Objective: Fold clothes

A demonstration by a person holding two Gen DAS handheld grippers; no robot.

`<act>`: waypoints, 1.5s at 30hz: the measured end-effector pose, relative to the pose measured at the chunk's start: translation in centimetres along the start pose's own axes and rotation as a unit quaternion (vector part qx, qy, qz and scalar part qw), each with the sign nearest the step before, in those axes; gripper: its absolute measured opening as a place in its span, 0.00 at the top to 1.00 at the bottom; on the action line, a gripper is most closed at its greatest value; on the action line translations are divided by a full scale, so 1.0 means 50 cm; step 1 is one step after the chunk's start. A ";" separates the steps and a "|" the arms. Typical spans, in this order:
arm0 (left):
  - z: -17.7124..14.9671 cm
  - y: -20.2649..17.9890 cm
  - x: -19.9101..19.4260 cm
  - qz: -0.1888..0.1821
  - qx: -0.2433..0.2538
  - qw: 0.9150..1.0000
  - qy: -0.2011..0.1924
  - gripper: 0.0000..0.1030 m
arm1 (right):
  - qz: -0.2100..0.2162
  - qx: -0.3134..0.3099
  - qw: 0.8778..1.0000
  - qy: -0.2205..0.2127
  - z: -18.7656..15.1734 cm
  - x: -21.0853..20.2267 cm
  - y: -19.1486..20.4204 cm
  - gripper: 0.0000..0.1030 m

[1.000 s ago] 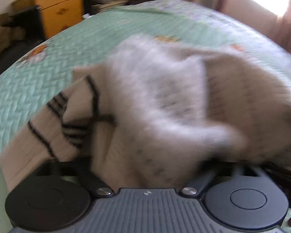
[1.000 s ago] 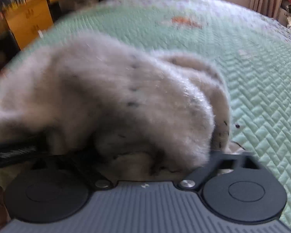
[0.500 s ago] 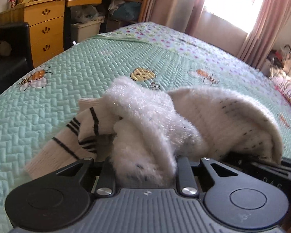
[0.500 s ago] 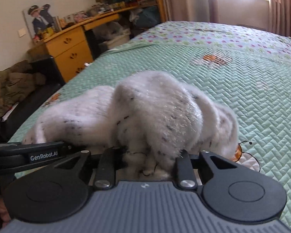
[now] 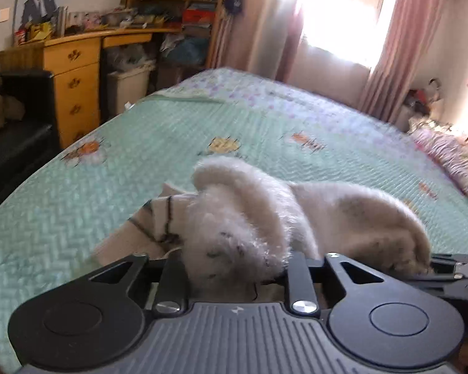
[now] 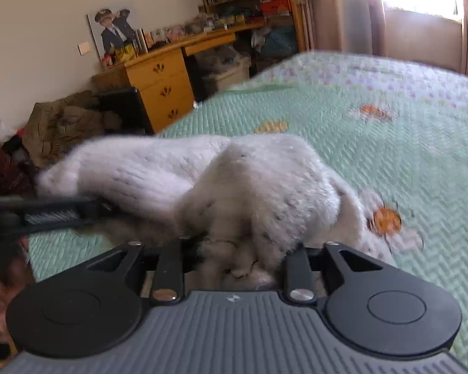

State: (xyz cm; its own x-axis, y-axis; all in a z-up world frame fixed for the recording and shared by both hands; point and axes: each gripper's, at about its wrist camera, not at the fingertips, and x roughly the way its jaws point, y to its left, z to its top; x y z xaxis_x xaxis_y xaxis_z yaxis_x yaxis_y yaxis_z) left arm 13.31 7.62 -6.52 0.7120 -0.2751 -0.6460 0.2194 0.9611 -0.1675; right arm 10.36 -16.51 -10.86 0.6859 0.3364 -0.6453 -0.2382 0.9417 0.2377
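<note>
A fuzzy white sweater (image 5: 312, 212) with thin black stripes on one part (image 5: 159, 218) hangs bunched above the green quilted bed (image 5: 124, 162). My left gripper (image 5: 237, 268) has a thick wad of it between its fingers; the jaws are opening, but the fabric still fills the gap and hides the tips. In the right wrist view the same sweater (image 6: 177, 171) is bunched in my right gripper (image 6: 234, 258). Its jaws are opening too, still packed with fabric. The other gripper shows at each frame's edge, holding the far end.
A yellow desk with drawers (image 5: 75, 93), a black seat (image 5: 21, 118) and a heap of brown clothes (image 6: 65, 124) stand past the bed's left edge. Pink curtains and a bright window (image 5: 337, 15) are behind. Pink bedding (image 5: 452, 159) lies at the right.
Both grippers have risen and drawn back, carrying the sweater with them; more of the room shows. The fingers narrowed on the fabric, then spread a little.
</note>
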 end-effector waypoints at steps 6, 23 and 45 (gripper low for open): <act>0.006 0.009 -0.008 0.060 -0.010 0.998 0.026 0.21 | -0.038 0.048 0.988 0.139 -0.029 0.016 -0.032 0.49; 0.114 -0.079 -0.111 0.116 0.021 0.993 0.004 0.02 | -0.065 0.013 0.997 0.025 0.132 -0.141 0.067 0.16; 0.019 -0.049 -0.069 0.110 0.039 0.991 0.068 0.01 | -0.074 0.019 0.995 0.068 0.068 -0.114 0.068 0.16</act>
State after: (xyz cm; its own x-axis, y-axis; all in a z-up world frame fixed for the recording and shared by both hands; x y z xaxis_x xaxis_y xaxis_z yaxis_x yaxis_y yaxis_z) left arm 10.94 6.22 -3.18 0.6536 -0.0495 -0.7552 0.1239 0.9914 0.0423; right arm 7.97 -15.26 -3.90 0.6113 0.1953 -0.7669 -0.1133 0.9807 0.1594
